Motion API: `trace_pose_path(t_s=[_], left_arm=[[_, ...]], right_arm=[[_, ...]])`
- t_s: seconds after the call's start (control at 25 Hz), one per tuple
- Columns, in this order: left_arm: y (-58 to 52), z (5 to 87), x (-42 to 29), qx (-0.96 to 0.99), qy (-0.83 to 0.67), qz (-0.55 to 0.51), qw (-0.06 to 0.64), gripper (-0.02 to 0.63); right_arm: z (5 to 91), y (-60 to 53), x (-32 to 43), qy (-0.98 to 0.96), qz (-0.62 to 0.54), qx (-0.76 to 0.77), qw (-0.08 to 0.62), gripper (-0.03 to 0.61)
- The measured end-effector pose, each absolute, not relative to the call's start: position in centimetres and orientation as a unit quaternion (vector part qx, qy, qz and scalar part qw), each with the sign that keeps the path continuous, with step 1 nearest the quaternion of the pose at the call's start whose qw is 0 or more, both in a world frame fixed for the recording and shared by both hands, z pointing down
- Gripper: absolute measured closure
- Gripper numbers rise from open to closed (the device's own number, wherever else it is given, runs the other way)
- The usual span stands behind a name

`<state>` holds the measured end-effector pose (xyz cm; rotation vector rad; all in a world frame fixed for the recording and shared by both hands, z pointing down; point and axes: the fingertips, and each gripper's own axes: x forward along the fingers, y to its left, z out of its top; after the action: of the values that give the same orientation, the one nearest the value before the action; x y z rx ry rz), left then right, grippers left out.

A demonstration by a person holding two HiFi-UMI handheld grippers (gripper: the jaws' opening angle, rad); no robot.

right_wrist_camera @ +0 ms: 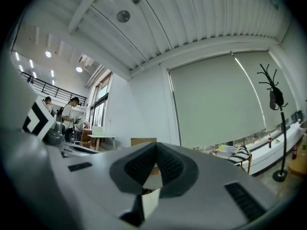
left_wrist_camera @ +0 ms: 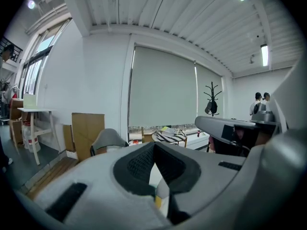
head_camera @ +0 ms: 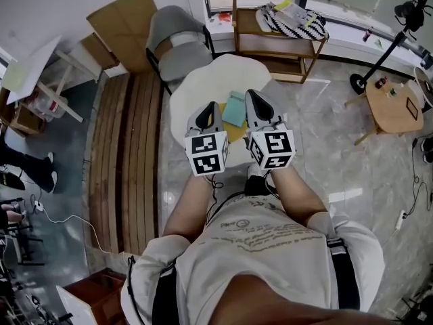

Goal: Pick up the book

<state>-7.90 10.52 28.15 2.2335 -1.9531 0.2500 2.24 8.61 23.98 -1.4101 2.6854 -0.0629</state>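
Head view: my grey left gripper (head_camera: pixel 211 108), grey right gripper (head_camera: pixel 254 95) both closed, empty, flank thin teal book (head_camera: pixel 235 108) on round white table (head_camera: pixel 196 87); unopened jaws could shove it off.

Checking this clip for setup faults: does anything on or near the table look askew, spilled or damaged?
Nothing stands out. The teal book lies flat on the white table, overlapping a yellow item, between the left gripper and right gripper, both shut. No spill or damage shows.
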Motion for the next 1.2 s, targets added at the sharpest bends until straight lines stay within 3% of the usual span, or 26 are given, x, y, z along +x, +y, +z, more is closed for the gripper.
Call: trace_pose_path(t_s=[1.2], left_arm=[[-8.2,29.5,-6.2,0.715,-0.675,0.103,0.151,0.594]], right_arm=[[26.3,-11.4,4.9,0.898,-0.081,-0.431,0.031,0.551]])
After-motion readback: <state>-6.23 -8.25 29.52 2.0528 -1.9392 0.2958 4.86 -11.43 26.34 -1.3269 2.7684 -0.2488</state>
